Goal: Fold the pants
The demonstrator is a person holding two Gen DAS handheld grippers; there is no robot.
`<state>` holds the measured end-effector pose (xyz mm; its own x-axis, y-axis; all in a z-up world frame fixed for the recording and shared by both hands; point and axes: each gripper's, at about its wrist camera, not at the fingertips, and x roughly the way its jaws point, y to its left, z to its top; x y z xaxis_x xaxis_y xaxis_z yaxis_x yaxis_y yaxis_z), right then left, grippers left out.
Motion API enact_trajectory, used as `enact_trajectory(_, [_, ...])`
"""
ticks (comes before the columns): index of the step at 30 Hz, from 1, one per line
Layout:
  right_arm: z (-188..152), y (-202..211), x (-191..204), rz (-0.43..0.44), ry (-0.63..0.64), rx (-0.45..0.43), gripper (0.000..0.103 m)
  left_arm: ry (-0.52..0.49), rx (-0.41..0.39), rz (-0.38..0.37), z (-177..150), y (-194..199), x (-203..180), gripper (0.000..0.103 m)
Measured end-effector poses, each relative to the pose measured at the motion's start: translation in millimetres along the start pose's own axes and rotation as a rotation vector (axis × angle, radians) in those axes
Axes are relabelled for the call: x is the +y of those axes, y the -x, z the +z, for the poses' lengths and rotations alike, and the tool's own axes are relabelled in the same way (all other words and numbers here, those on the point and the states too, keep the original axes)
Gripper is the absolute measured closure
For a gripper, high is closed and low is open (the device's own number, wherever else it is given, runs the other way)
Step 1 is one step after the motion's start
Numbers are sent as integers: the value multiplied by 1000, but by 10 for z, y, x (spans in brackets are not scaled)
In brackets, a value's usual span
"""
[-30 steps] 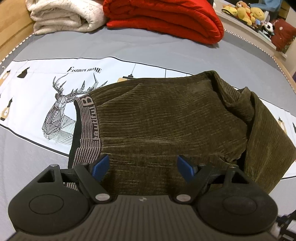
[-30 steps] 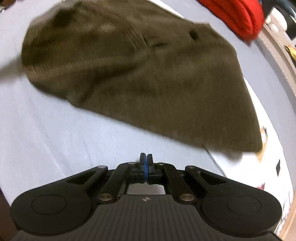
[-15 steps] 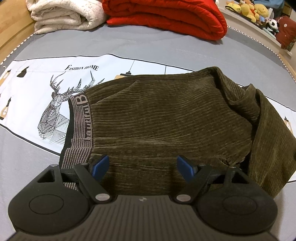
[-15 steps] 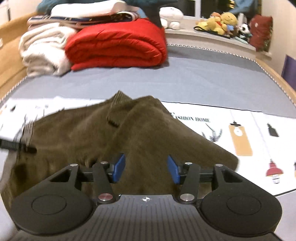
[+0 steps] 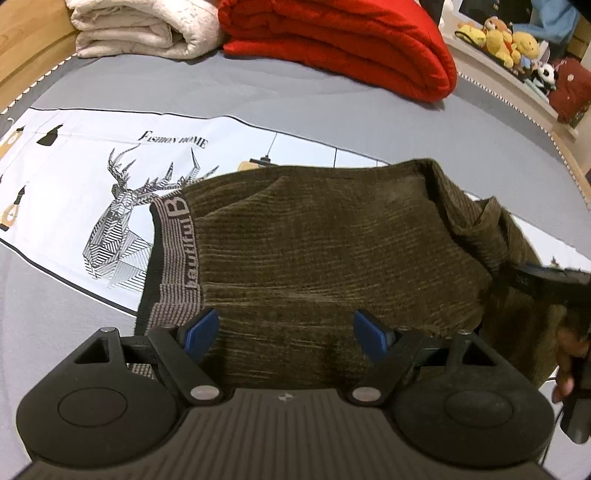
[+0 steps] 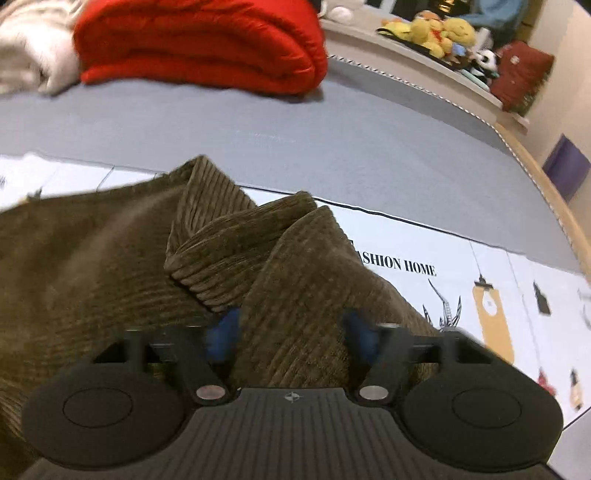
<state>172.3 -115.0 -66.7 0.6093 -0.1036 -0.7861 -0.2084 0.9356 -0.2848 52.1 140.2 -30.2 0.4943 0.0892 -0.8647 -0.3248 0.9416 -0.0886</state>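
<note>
Corduroy pants (image 5: 314,254), olive, lie bunched on a grey bed (image 5: 221,92) below a cream blanket (image 5: 140,26), red quilt (image 5: 332,37) and plush toys (image 5: 506,40). Their waistband (image 5: 179,251) reads "Beautiful"; the bedsheet panel (image 5: 74,177), "Fashion Home". The left gripper (image 5: 286,328) hangs spread; the right gripper's (image 6: 291,332) jaws are closing around a fold.

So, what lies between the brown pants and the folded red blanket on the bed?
Only bare grey sheet, and a strip of the white printed cloth near the pants. Nothing stands before the red blanket. Both wrist views show this.
</note>
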Motion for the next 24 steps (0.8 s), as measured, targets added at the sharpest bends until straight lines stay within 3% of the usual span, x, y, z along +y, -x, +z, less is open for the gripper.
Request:
enact_trajectory(1, [0, 40, -17, -5, 6, 13, 81, 5, -6, -4, 5, 41, 22, 19])
enact_trajectory(6, [-244, 686, -421, 5, -27, -23, 86, 24, -37, -36, -4, 276, 135, 19])
enact_trajectory(12, [-1076, 1602, -1153, 68, -152, -58, 87, 15, -46, -55, -81, 402, 178, 19])
enact_trajectory(15, [-1605, 1684, -1300, 45, -130, 30, 87, 14, -48, -61, -105, 417, 201, 19])
enact_trajectory(19, [-2281, 1331, -1432, 49, -87, 302, 89, 31, -54, -55, -80, 385, 192, 19])
enact_trajectory(20, [-2337, 1292, -1448, 59, -56, 326, 89, 36, -50, -50, -78, 361, 183, 19])
enact_trajectory(22, [-2284, 1387, -1491, 84, -42, 261, 87, 35, -40, -45, -69, 310, 137, 19])
enact_trajectory(24, [-2150, 1569, -1583, 125, -88, 141, 84, 21, -40, -42, -54, 278, 79, 19])
